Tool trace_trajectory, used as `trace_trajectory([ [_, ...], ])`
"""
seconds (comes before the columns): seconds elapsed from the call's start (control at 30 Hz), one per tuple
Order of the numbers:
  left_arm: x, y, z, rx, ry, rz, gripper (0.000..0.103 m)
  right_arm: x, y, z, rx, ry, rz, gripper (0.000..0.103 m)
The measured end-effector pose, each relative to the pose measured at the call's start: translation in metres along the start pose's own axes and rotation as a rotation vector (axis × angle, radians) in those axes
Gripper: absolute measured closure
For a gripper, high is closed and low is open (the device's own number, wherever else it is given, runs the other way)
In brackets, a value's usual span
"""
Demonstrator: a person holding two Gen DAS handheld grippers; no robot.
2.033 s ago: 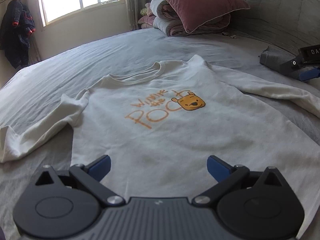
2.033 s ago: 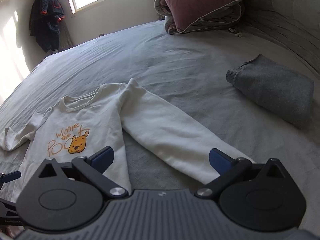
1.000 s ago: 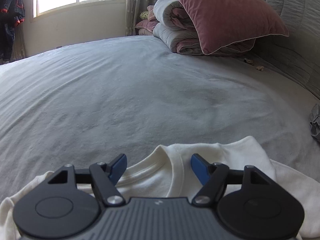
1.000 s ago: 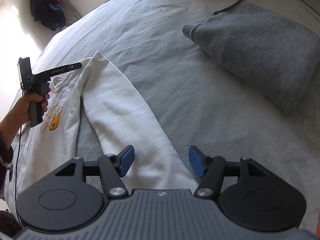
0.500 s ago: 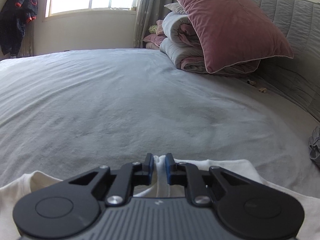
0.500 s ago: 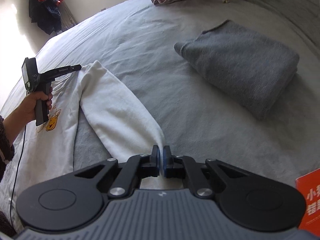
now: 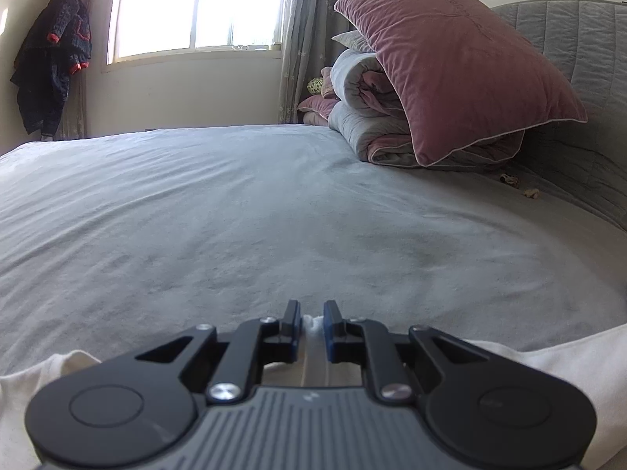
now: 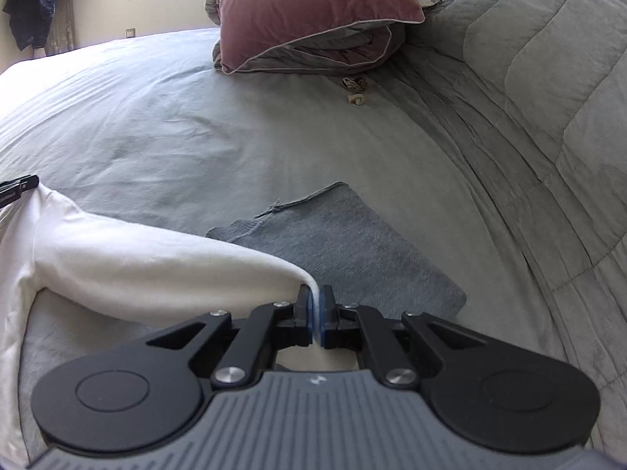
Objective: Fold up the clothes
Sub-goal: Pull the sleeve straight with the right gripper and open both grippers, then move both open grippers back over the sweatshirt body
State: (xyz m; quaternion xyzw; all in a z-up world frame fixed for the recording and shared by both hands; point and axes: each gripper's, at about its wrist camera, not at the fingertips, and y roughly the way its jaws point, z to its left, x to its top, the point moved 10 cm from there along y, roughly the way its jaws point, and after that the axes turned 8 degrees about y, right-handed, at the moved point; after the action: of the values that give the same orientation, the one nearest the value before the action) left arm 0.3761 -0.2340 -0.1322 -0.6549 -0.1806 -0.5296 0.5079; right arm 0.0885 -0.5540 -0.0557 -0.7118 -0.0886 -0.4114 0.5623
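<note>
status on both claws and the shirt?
Left claw shut on white sweatshirt. Right claw shut on its sleeve end, lifted. Folded grey sweater just beyond.

The middle of the bed [image 7: 235, 215] lies bare toward the window-side edge. A folded grey sweater [image 8: 352, 243] lies near the headboard side; stacked bedding under a pink pillow [image 7: 450, 66] fills the head corner.

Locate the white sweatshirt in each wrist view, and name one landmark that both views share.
Left wrist: the white sweatshirt runs along the bottom edge behind the left gripper, which pinches a fold of it.
Right wrist: it fills the lower left, its sleeve lifted to the right gripper, which is shut on the sleeve's end.
Shared landmark: the pink pillow on the folded quilt by the headboard.
</note>
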Motion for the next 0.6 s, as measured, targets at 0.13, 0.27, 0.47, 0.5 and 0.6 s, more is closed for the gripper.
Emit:
trace_trajectory([
  [0.13,-0.004,0.006,-0.001,0.006,0.014,0.043,0.087,0.002,0.037,-0.003,-0.009,0.017,0.064,0.098],
  [0.27,0.002,-0.003,-0.008,0.006,0.051,0.027,0.074,-0.004,0.052,-0.004,-0.036,0.011,0.086,0.083],
  [0.47,0.013,-0.034,-0.034,-0.091,0.074,-0.005,0.062,0.003,0.018,-0.021,0.006,0.111,0.006,0.049],
  [0.5,0.014,-0.041,-0.041,-0.118,0.068,-0.006,0.062,0.002,0.013,-0.024,0.019,0.134,0.007,0.049],
  [0.6,0.012,-0.062,-0.063,-0.202,0.070,-0.010,0.062,-0.006,0.004,-0.035,0.053,0.207,0.028,0.049],
])
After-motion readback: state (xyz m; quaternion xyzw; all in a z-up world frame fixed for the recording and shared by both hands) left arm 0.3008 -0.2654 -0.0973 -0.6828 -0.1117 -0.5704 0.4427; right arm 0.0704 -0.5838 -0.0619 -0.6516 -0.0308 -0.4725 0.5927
